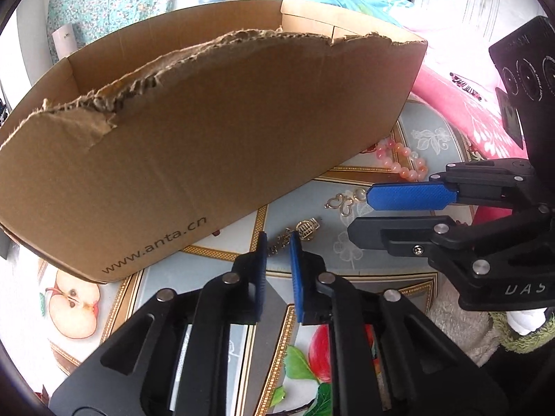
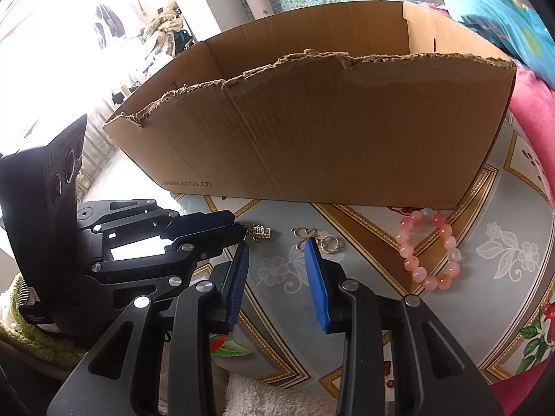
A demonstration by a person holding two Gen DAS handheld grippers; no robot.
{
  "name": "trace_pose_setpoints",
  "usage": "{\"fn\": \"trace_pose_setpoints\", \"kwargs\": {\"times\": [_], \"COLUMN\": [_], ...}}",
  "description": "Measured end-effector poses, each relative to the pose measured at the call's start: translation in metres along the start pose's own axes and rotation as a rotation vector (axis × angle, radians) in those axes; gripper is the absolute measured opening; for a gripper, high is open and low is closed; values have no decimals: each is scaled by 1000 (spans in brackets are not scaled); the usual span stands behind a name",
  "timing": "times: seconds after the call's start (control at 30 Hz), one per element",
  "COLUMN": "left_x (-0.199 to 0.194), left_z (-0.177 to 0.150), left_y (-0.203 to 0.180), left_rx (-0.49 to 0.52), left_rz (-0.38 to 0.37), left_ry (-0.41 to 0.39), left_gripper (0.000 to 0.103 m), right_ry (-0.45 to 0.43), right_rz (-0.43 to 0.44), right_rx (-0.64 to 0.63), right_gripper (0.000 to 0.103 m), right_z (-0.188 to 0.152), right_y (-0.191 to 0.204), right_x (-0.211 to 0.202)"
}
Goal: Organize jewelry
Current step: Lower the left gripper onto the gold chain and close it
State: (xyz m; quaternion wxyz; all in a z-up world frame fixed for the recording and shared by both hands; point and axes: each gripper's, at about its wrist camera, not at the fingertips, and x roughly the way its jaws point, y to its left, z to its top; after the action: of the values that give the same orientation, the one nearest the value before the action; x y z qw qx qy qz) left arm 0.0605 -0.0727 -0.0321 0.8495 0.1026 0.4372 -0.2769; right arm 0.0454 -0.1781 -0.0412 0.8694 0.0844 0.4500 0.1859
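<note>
I see one box (image 2: 312,131), three jewelry pieces: my left tool (image 1: 277,242) pinches the gold charm (image 1: 307,228); right tool (image 2: 277,253) half-spread, empty.

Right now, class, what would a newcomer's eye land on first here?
The big cardboard box with a ragged torn rim fills the back of the patterned table. In front of it lie a pink bead bracelet at right and small gold trinkets. The left gripper has its jaws nearly closed around a gold charm.
</note>
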Motion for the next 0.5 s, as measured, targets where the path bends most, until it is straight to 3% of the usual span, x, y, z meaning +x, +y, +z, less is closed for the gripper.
{"fn": "trace_pose_setpoints", "kwargs": {"times": [0.03, 0.17, 0.5], "left_x": [0, 0, -24], "left_z": [0, -2, -4], "left_y": [1, 3, 9], "left_rx": [-1, -15, -108], "left_rz": [-5, -19, -62], "left_ry": [0, -10, -85], "left_gripper": [3, 0, 0], "right_ry": [0, -3, -12], "right_rz": [0, 0, -14], "right_rx": [2, 5, 3], "right_gripper": [33, 33, 33], "right_z": [1, 1, -1], "right_y": [0, -5, -9], "right_x": [1, 0, -4]}}
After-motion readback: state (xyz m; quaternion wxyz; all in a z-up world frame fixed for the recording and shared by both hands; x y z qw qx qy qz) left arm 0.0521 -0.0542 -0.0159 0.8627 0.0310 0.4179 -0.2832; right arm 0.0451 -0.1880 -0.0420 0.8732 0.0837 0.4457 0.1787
